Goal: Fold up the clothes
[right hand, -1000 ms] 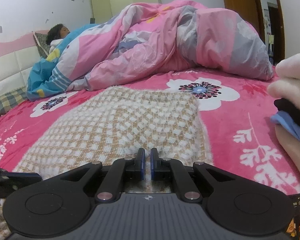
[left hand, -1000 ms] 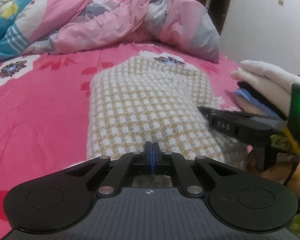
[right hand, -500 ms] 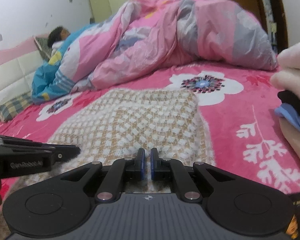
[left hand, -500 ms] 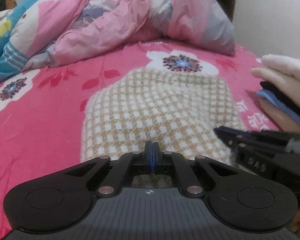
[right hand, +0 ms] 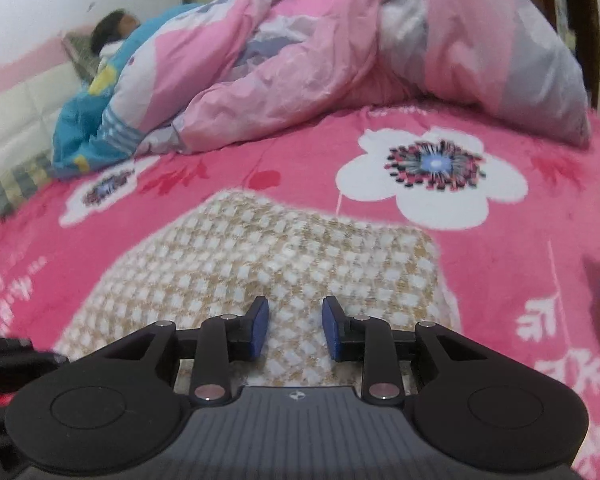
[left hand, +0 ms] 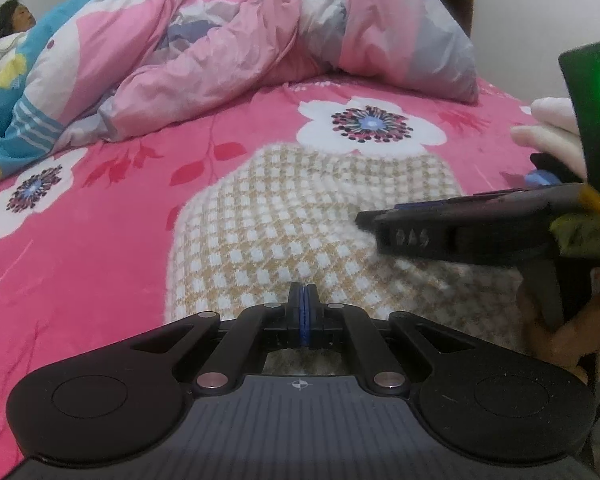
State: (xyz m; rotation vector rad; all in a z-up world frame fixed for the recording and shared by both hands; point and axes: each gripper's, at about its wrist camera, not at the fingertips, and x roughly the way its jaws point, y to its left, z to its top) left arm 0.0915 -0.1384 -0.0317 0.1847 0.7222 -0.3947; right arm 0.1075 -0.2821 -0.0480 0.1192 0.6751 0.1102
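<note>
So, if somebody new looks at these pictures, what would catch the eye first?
Probably the beige and white checked knit garment, folded flat in the middle of the bright pink flowered bedspread. Behind it a crumpled pink and grey duvet is heaped across the far side of the bed. The right gripper hangs over the garment's near edge, jaws apart.

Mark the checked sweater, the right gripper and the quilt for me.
checked sweater (right hand: 260, 256): right wrist view, middle of the folded top face
right gripper (right hand: 295, 326): right wrist view, gap between the open fingertips
quilt (left hand: 260, 40): left wrist view, pink middle fold
</note>
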